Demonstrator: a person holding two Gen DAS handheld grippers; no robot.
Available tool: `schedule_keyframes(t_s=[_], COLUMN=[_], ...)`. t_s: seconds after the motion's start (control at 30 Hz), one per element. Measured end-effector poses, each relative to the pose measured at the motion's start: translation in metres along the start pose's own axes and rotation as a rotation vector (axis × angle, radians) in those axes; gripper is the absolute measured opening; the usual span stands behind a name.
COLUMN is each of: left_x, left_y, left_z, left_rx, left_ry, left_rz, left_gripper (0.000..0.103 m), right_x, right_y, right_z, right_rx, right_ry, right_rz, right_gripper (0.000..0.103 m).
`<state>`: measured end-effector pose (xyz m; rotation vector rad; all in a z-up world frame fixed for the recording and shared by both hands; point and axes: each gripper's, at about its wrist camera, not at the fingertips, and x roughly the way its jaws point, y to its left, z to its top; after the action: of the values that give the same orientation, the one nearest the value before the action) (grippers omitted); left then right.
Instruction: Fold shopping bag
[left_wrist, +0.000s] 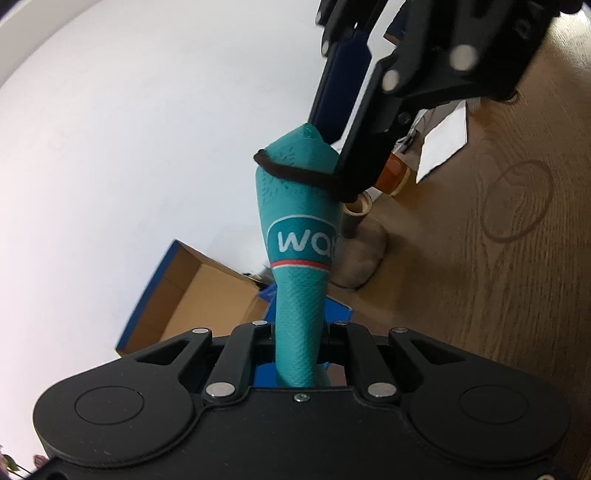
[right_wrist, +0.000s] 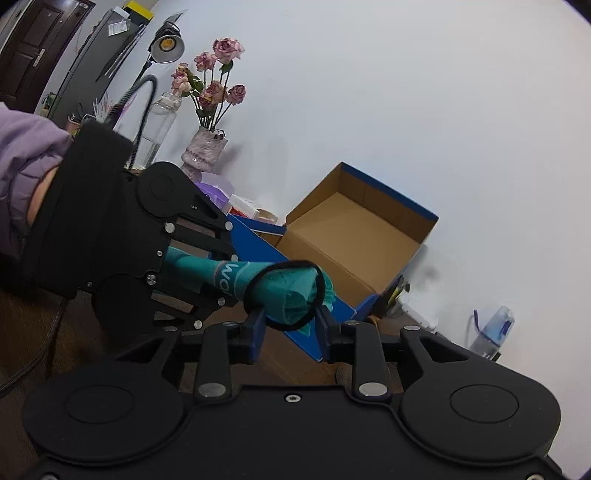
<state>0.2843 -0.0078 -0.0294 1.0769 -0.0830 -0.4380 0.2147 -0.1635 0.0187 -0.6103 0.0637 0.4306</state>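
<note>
A teal shopping bag, rolled into a tight bundle with white lettering, is held in the air. My left gripper is shut on its lower end. A black elastic band loops around the roll's far end. My right gripper is open, and its blue-padded fingers hold the band stretched around the bag's tip. In the right wrist view the left gripper comes in from the left with the roll sticking out of it.
An open cardboard box with blue sides stands on the wooden table by the white wall. Behind are a vase of dried roses, a lamp and a glass bottle. A purple sleeve is at left.
</note>
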Motion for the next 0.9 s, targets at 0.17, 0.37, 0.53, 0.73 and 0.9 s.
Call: schedule_keyframes(t_s=[0.17,0.37,0.53,0.73,0.9], left_x=[-0.001,-0.007,-0.01,-0.012,-0.013], left_y=[-0.006,-0.014,-0.024,-0.031,-0.035], left_z=[-0.004,-0.011,-0.022,-0.02,-0.015], left_rx=[0.071,0.122,0.194,0.272,0.255], left_ry=[-0.023,-0.091,-0.13,-0.178,-0.192], left_rz=[0.004,0.054,0.105,0.109,0.086], left_gripper=[0.011,0.011,0.011,0.01,0.01], right_x=[-0.001,-0.001,-0.001,0.008,0.011], right_y=[-0.003,-0.01,-0.016,-0.014,-0.008], right_z=[0.0,-0.001,-0.001,0.002,0.0], right_rx=[0.005,0.036,0.061,0.005,-0.002], right_ry=[-0.012,-0.021,-0.028,0.006,0.012], right_rz=[0.039,0.105,0.159,0.183,0.227], right_gripper=[0.036,0.041,0.042,0.063,0.062])
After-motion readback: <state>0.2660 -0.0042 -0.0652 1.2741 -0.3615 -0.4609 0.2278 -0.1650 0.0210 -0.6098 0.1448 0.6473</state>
